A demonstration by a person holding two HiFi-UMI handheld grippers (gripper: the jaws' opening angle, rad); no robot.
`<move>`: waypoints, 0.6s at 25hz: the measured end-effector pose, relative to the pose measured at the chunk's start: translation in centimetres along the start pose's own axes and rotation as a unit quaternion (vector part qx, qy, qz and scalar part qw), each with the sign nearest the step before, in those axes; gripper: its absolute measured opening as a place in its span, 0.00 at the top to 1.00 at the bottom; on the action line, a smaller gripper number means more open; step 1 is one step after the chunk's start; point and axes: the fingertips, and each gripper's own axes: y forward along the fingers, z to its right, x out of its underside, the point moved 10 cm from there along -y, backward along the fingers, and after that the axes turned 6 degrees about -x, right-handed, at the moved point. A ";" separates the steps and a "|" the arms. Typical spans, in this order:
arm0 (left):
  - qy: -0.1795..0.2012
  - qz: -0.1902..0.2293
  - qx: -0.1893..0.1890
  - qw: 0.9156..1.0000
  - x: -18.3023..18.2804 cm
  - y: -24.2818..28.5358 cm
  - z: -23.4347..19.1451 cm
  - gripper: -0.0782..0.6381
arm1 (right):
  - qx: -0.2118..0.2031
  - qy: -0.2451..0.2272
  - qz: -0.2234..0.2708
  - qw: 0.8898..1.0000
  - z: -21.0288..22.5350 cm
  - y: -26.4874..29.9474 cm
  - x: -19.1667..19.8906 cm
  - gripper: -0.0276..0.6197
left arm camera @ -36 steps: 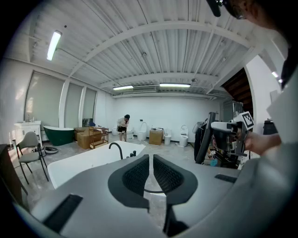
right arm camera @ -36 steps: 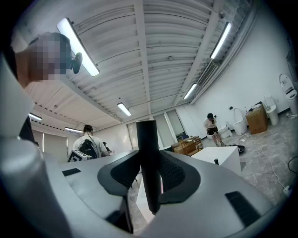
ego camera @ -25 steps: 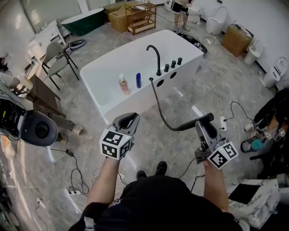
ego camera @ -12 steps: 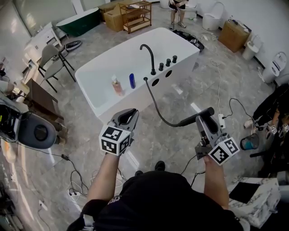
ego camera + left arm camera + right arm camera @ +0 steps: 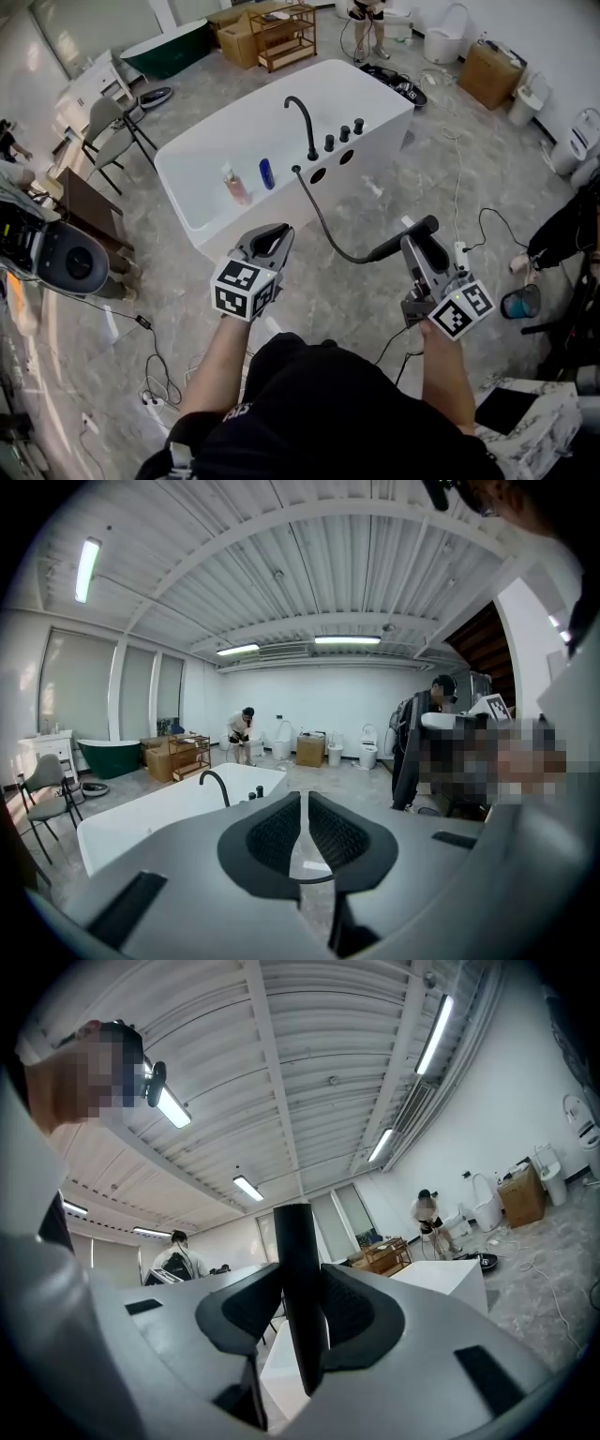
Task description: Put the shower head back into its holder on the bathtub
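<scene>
The right gripper is clenching its fingers on the black handle of the shower head. The handle is lying crosswise between them and sticking out past both sides, so it is hanging in the air above the floor, well short of the white bathtub. From the handle's end to the left of those fingers, the black hose is sagging and then climbing to the tub's near rim, meeting it just beside the curved black faucet and a row of black knobs. The left gripper is hovering alongside with its fingers drawn almost together, grasping nothing. Ahead of the left fingers, a pink bottle and a blue bottle are standing at the tub's near edge. A grey marbled floor is spreading under everything, with cables trailing across it ahead of the right fingers. Beyond the tub, far ahead of both pairs of fingers, a wooden rack, a dark green tub and white toilets are lining the room's edge. A chair is standing well left of the left fingers. Strip lights are glowing on a ribbed white ceiling.
</scene>
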 end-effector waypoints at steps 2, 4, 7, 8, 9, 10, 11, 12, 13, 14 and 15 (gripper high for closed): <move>0.000 -0.004 0.001 1.000 0.1 0.8 -0.1 0.83 | 0.001 0.002 0.002 1.000 0.7 0.3 -0.1 0.74; -0.003 -0.006 0.000 1.000 0.0 1.8 -0.5 0.83 | 0.000 0.003 0.003 1.000 1.4 0.7 -0.3 0.74; -0.006 -0.008 0.005 1.000 -0.2 3.9 -1.4 0.83 | 0.002 0.003 -0.004 1.000 3.1 2.2 -0.4 0.74; -0.007 -0.009 0.008 1.000 -0.2 4.8 -1.7 0.83 | 0.002 0.004 -0.007 1.000 3.7 2.9 -0.4 0.74; -0.008 -0.011 0.011 1.000 -0.1 5.8 -2.1 0.83 | 0.002 0.004 -0.009 1.000 4.3 3.6 -0.4 0.74; -0.010 -0.013 0.013 1.000 0.0 6.8 -2.5 0.83 | 0.001 0.005 -0.011 1.000 4.9 4.4 -0.4 0.74; -0.013 -0.014 0.016 1.000 0.1 7.8 -3.1 0.83 | 0.001 0.004 -0.014 1.000 5.6 5.3 -0.3 0.74; -0.016 -0.015 0.018 1.000 0.2 8.8 -3.8 0.83 | 0.001 0.004 -0.017 1.000 6.3 6.4 -0.3 0.74; -0.019 -0.017 0.020 0.999 0.3 9.8 -4.7 0.83 | 0.001 0.003 -0.019 1.000 7.0 7.5 -0.2 0.74; -0.021 -0.018 0.021 0.999 0.3 10.9 -5.6 0.83 | 0.000 0.002 -0.022 1.000 7.8 8.7 -0.2 0.74; -0.023 -0.019 0.022 0.999 0.3 12.1 -6.7 0.83 | 0.000 0.001 -0.023 1.000 8.6 10.0 -0.3 0.74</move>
